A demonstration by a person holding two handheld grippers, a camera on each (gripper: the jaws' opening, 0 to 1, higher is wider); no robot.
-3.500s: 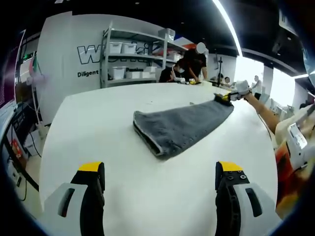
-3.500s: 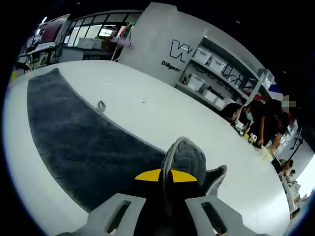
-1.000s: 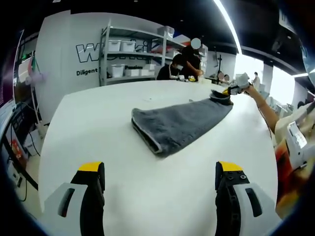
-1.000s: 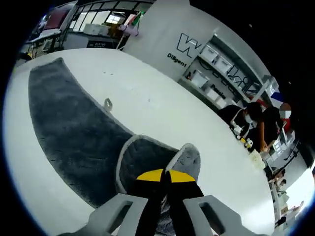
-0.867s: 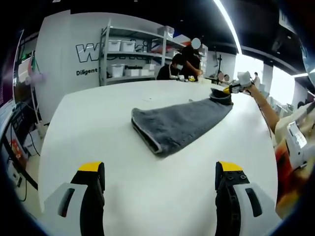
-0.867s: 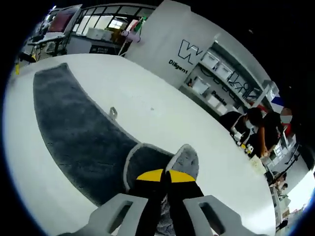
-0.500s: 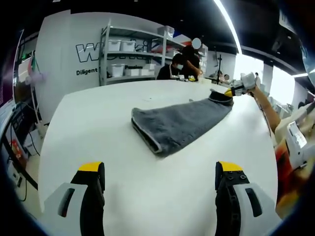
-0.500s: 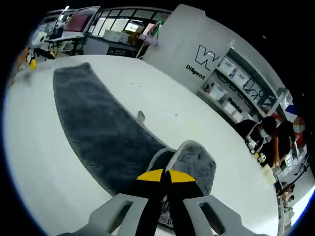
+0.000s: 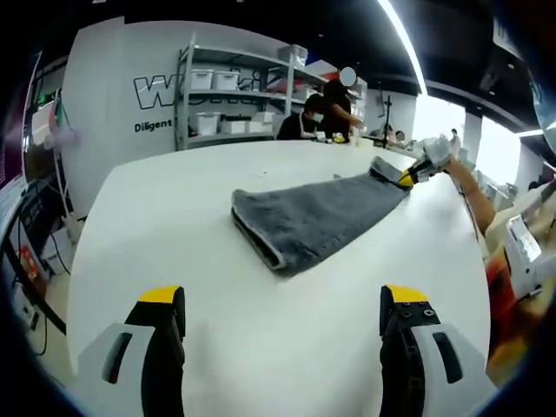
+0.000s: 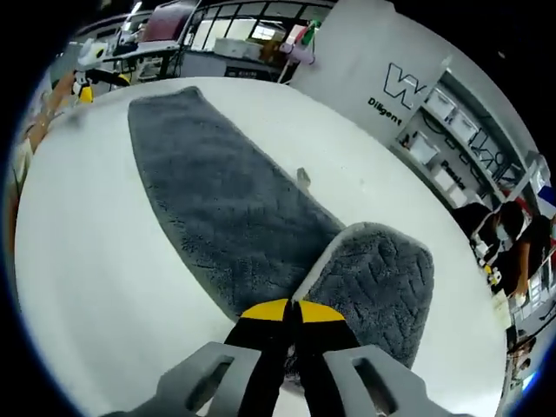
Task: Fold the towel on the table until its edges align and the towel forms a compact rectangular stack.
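A long grey towel (image 9: 313,219) lies folded lengthwise on the white table (image 9: 174,234), its near folded end toward me in the left gripper view. My left gripper (image 9: 282,308) hovers open above the table's near part, well short of the towel. At the towel's far end my right gripper (image 9: 406,176) is shut on a corner and holds it raised. In the right gripper view, that gripper (image 10: 292,314) pinches the towel's corner (image 10: 369,278), curled over above the flat grey strip (image 10: 221,200). A small loop tag (image 10: 302,179) sticks out from the towel's far edge.
Metal shelves with white bins (image 9: 230,104) stand behind the table against a white wall with lettering. People work at the far end (image 9: 334,109). A person's arm (image 9: 473,204) reaches in from the right. Desks and monitors (image 10: 174,35) lie beyond the table.
My right gripper has lifted and carried the pinched corner back over the towel; the fold lies wider over the strip. The left gripper has stayed put.
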